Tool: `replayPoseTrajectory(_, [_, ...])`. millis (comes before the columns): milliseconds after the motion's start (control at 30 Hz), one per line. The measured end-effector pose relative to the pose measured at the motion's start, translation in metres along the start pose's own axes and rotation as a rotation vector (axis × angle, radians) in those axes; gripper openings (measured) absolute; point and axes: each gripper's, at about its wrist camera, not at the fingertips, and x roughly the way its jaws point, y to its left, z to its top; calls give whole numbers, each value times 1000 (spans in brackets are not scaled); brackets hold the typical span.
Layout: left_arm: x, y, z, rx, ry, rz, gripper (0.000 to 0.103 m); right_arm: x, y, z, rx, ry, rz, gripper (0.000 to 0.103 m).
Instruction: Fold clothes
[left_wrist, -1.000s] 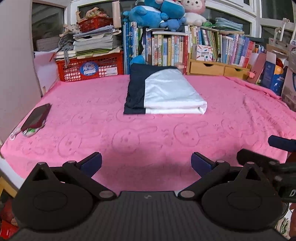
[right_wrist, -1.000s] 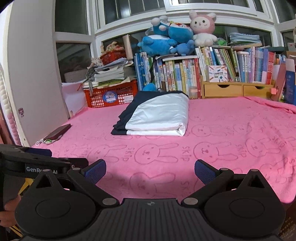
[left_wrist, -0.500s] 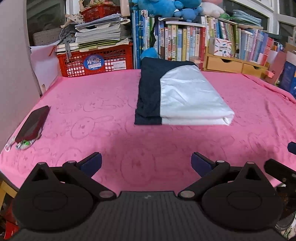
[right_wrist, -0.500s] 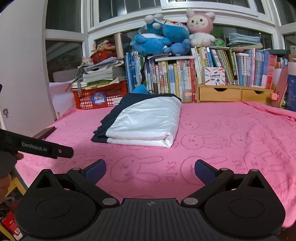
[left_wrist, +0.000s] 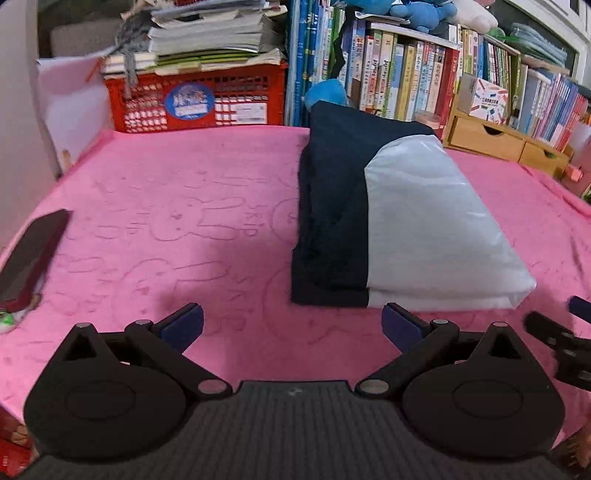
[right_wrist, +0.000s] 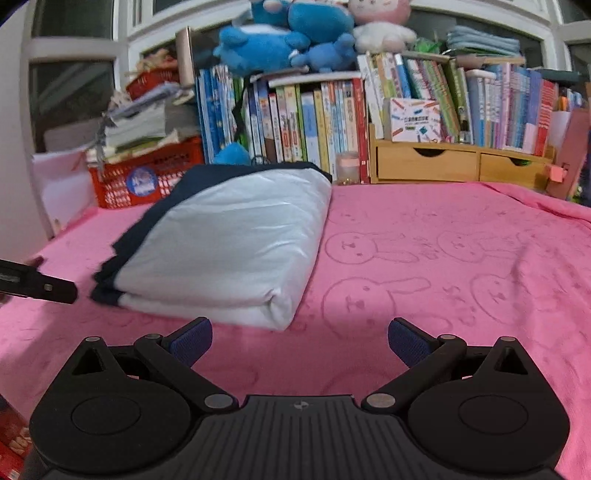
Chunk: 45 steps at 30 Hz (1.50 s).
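Folded garment (left_wrist: 388, 225) lies just ahead of both spread, empty tongs (left_wrist: 291, 325) (right_wrist: 300, 338)

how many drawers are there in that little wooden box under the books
2. Both sit side by side in the wooden box at the back of the pink blanket: the left drawer and the right drawer. None looks hidden.

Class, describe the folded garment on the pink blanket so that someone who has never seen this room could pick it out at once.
Start at the pink bunny-print blanket in front of the bookshelf. On it, towards the red crate, lies the folded garment. It is the only clothing there: a flat rectangle, white on top, with a navy strip along one side.
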Motion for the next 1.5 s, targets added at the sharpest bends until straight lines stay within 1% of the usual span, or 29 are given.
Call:
replayPoseTrajectory(67, [7, 1, 3, -12, 8, -18, 103, 18, 2, 5, -18, 14, -16, 97])
replayPoseTrajectory(133, [13, 1, 5, -16, 13, -22, 103, 36, 3, 10, -36, 29, -32, 86])
replayPoseTrajectory(167, [16, 1, 6, -17, 16, -24, 103, 44, 5, 12, -51, 48, -32, 77])
replayPoseTrajectory(200, [19, 1, 6, -19, 17, -24, 103, 51, 7, 14, -64, 63, -30, 76])
replayPoseTrajectory(300, [26, 3, 7, -29, 24, -17, 103, 61, 10, 22, -85, 49, -22, 75])
replayPoseTrajectory(333, [29, 4, 8, -34, 27, -14, 103, 66, 10, 24, -90, 68, -22, 75])
replayPoseTrajectory(367, [31, 5, 8, -42, 32, -14, 103, 69, 10, 27, -76, 82, -9, 68])
replayPoseTrajectory(400, [33, 6, 8, -51, 37, -14, 103, 70, 10, 29, -67, 82, 8, 41])
replayPoseTrajectory(467, [35, 9, 9, -62, 46, -17, 103, 71, 11, 34, -54, 81, 35, 25])
replayPoseTrajectory(500, [34, 11, 9, -67, 48, -15, 103, 68, 16, 34, -88, 63, 0, 19])
replayPoseTrajectory(533, [33, 13, 8, -71, 50, -13, 103, 64, 19, 33, -124, 40, -32, 18])
replayPoseTrajectory(567, [31, 15, 9, -75, 48, -14, 103, 59, 20, 32, -144, 20, -52, 17])
replayPoseTrajectory(700, [13, 21, 10, -90, 9, -34, 103, 36, 10, 32, -128, -18, -56, 16])
replayPoseTrajectory(800, [0, 18, 13, -80, -22, -56, 103, 9, 2, 34, -155, -81, -103, 16])
replayPoseTrajectory(833, [-3, 16, 13, -74, -29, -67, 103, 0, -3, 35, -165, -87, -116, 16])
replayPoseTrajectory(967, [-17, 3, 11, -42, -55, -121, 103, -32, -21, 24, -155, -43, -108, 16])
replayPoseTrajectory(1033, [-20, -7, 9, -18, -57, -151, 103, -48, -28, 8, -152, -3, -81, 17])
replayPoseTrajectory(1133, [-19, -25, 7, 25, -46, -189, 103, -59, -29, -17, -159, 59, -15, 19])
replayPoseTrajectory(1167, [-18, -32, 6, 44, -39, -202, 103, -63, -29, -25, -160, 76, 8, 22])
replayPoseTrajectory(1233, [-16, -47, 2, 101, -29, -222, 103, -75, -35, -28, -120, 64, 58, 29])
replayPoseTrajectory(1267, [-14, -53, 0, 131, -27, -230, 103, -81, -38, -29, -100, 57, 84, 38])
replayPoseTrajectory(1300, [-11, -58, -3, 161, -24, -208, 103, -88, -41, -30, -79, 50, 112, 50])
replayPoseTrajectory(1367, [-3, -66, -9, 222, -17, -166, 103, -105, -49, -27, -32, 10, 202, 62])
replayPoseTrajectory(1400, [5, -67, -12, 238, -1, -122, 103, -114, -52, -26, -17, -22, 235, 65])
replayPoseTrajectory(1433, [14, -63, -15, 238, 23, -99, 103, -119, -54, -23, -11, -48, 249, 66])
replayPoseTrajectory(1467, [22, -60, -18, 238, 46, -77, 103, -122, -55, -21, -7, -70, 241, 70])
replayPoseTrajectory(1500, [25, -52, -18, 189, 71, -98, 103, -124, -55, -19, -3, -89, 233, 72])
